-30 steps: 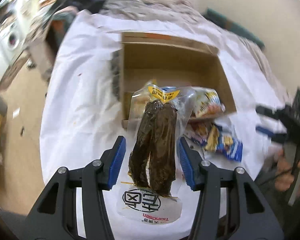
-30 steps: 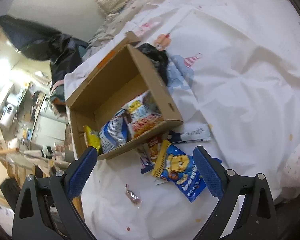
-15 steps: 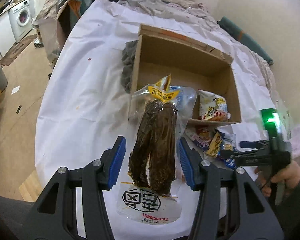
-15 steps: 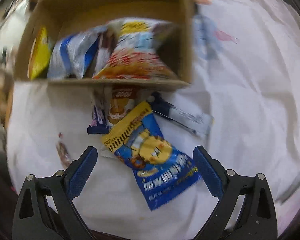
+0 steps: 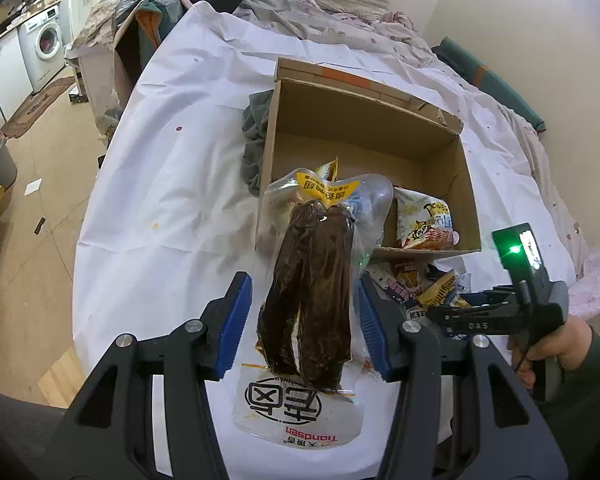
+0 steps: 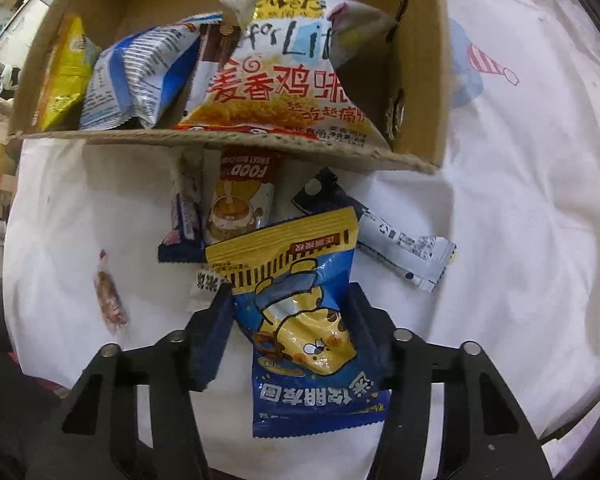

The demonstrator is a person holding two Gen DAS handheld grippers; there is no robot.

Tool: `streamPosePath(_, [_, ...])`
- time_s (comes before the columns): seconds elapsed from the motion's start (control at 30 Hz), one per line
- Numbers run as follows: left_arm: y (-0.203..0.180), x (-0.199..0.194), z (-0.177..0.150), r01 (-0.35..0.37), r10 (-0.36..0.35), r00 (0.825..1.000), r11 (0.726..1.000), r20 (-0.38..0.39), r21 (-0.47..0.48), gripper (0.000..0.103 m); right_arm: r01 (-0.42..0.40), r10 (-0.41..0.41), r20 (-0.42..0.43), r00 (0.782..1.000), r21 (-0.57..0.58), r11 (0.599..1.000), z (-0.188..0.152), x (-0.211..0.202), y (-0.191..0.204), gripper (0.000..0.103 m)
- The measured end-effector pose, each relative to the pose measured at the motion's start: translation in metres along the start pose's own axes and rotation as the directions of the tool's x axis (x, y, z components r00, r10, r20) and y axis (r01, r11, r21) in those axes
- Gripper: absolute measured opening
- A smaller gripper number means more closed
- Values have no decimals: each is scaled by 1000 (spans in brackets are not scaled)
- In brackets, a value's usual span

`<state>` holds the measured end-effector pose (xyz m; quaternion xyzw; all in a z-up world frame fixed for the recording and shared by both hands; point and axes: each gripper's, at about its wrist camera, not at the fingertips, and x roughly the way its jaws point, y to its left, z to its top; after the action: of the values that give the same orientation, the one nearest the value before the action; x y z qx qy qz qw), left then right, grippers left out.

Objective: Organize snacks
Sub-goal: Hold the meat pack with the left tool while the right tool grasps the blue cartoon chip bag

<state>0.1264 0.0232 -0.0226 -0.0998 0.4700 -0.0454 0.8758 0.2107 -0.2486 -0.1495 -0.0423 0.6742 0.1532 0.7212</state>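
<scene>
My left gripper (image 5: 305,316) is shut on a clear packet of dark brown snacks (image 5: 312,300) and holds it up in front of the open cardboard box (image 5: 364,128). The box holds several snack bags (image 6: 276,76). My right gripper (image 6: 290,328) has its fingers closed in against both sides of a blue and yellow snack bag (image 6: 304,320) that lies on the white sheet just in front of the box. The right gripper also shows in the left wrist view (image 5: 452,316), low at the snack pile.
More loose snacks lie before the box: a brown food packet (image 6: 240,200), a white and navy bar (image 6: 388,236), a small wrapped candy (image 6: 108,304). A dark cloth (image 5: 256,140) lies left of the box. The white sheet (image 5: 172,184) ends at the floor on the left.
My right gripper came down close to the snack pile and its fingers closed in on the blue and yellow bag. My left gripper still holds the brown packet and has barely moved.
</scene>
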Motion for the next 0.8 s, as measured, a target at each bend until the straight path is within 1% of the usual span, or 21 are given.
streamPosePath(0.1, [1,2,0,-6,6,1000,1000,-5,-4,49,-18,18,21,1000,6,1000,-7,-14,3,53])
streamPosePath(0.27, [2,3,1,-23,23,1000,1000,-6,-5,49,-87,86,61,994,7,996,-21,-40,5,52])
streamPosePath(0.33, [2,3,1,-30,30,1000,1000,0,-6,49,-128,127,81,989,6,992,-25,-51,6,52])
streamPosePath(0.4, [2,3,1,-31,32,999,999,3,-8,49,-185,183,110,977,7,983,-32,-63,9,52])
streamPosePath(0.5, [3,2,0,-22,22,1000,1000,7,-15,49,-292,288,174,942,-5,956,-42,-83,14,52])
streamPosePath(0.57, [4,1,0,-29,29,999,1000,13,-13,49,-325,323,211,922,-26,945,-50,-92,20,52])
streamPosePath(0.6, [4,1,-1,-32,32,999,999,14,-12,49,-347,347,231,909,-41,937,-53,-98,22,52])
streamPosePath(0.7, [4,2,-2,-42,42,999,999,14,-9,49,-371,376,267,888,-70,926,-66,-105,38,52])
streamPosePath(0.8, [3,3,-3,-54,54,998,999,19,-2,49,-370,383,295,876,-99,924,-73,-114,44,52])
